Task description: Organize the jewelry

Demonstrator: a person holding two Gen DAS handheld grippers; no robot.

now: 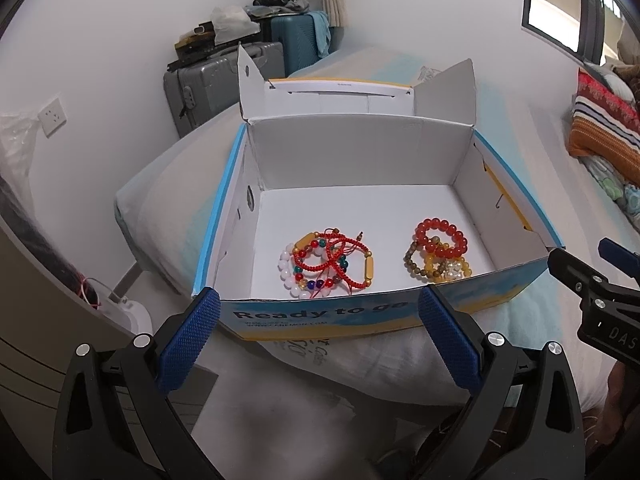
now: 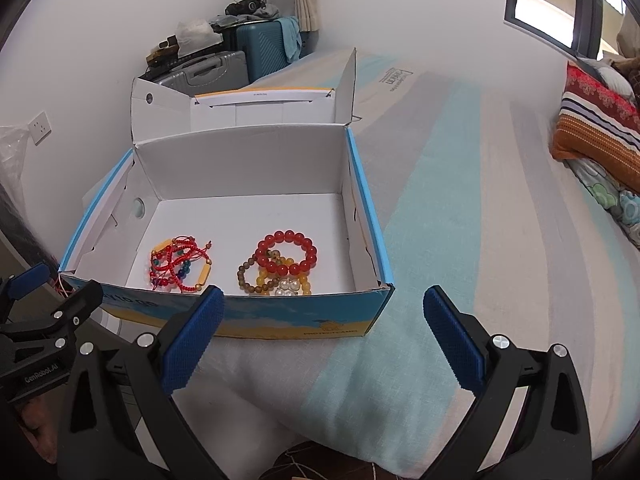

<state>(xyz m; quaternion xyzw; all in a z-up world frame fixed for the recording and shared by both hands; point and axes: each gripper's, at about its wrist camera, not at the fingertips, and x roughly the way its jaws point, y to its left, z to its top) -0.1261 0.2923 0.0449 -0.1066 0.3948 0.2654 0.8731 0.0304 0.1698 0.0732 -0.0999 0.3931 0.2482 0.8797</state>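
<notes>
Both grippers, left (image 1: 318,334) and right (image 2: 322,334), hover before the box (image 1: 360,314) on the bed (image 2: 460,200), jaws wide and empty. Two bracelet heaps (image 1: 326,266) (image 1: 438,250) lie apart inside. Risk: cords in the left heap look tangled, so one pinch may lift several.

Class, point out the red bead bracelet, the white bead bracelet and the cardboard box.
red bead bracelet (image 2: 287,251): right wrist view, on its top beads.
white bead bracelet (image 1: 286,270): left wrist view, on its left-side beads.
cardboard box (image 1: 360,152): left wrist view, on its back inner wall.
</notes>
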